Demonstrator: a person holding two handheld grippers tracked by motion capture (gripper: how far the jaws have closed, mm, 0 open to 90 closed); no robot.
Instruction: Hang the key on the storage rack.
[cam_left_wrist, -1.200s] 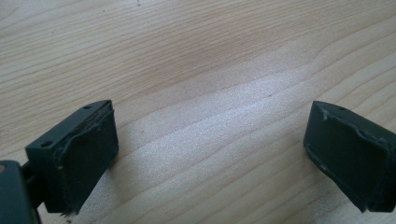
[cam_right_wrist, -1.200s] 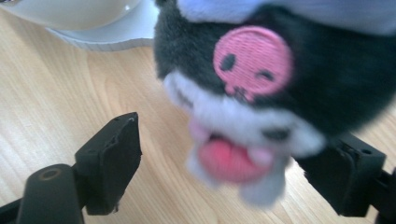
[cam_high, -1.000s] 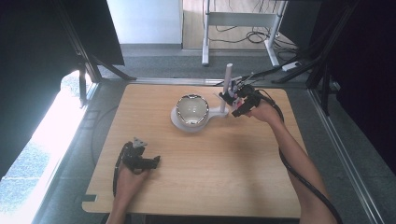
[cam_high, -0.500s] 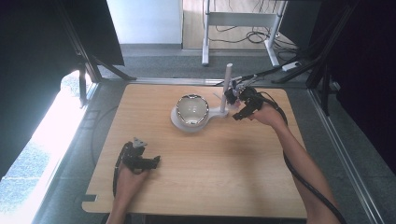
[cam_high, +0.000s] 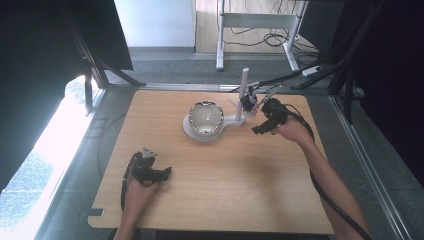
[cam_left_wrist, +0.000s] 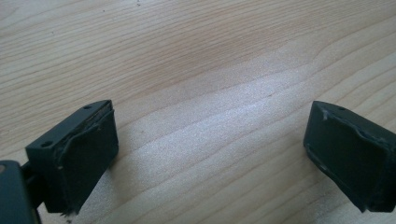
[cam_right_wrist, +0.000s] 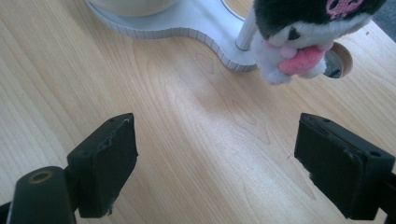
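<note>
Looking down from the high view, the left gripper (cam_high: 162, 173) rests low on the wooden table (cam_high: 220, 200) while the right gripper (cam_high: 261, 123) hangs beside the white stand (cam_high: 239, 118), and both gripper views show jaws wide apart, holding nothing, with a plush toy (cam_right_wrist: 299, 37) near the stand's post.
</note>
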